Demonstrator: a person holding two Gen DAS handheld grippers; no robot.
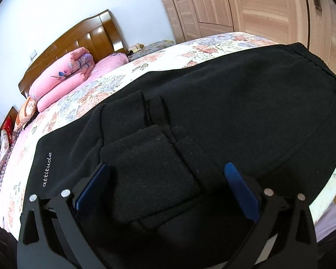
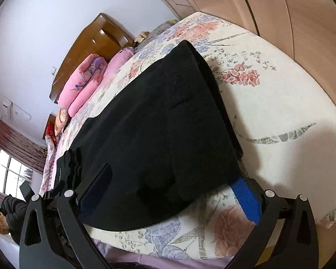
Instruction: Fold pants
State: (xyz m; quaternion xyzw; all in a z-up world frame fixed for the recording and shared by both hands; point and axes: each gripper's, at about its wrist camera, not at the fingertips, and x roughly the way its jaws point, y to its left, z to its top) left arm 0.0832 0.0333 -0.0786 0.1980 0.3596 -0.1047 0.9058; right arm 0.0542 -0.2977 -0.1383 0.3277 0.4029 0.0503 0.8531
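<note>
Black pants (image 1: 235, 112) lie folded on the floral bed (image 1: 172, 58), with ribbed leg cuffs (image 1: 150, 163) laid on top and the word "attitude" near the left edge. My left gripper (image 1: 165, 172) is open, its blue pads either side of the cuffs, just above them. In the right wrist view the pants (image 2: 159, 121) stretch away across the bed (image 2: 280, 103), waistband on the right side. My right gripper (image 2: 174, 179) is open and straddles the pants' near corner, the right pad (image 2: 246, 199) on the sheet beside the waistband.
A rolled pink quilt (image 1: 62, 76) and pillows lie by the wooden headboard (image 1: 82, 38). A wooden wardrobe (image 1: 246, 4) stands beyond the bed's far side. A person in dark clothes (image 2: 9, 210) sits at the left, near a window (image 2: 11, 172).
</note>
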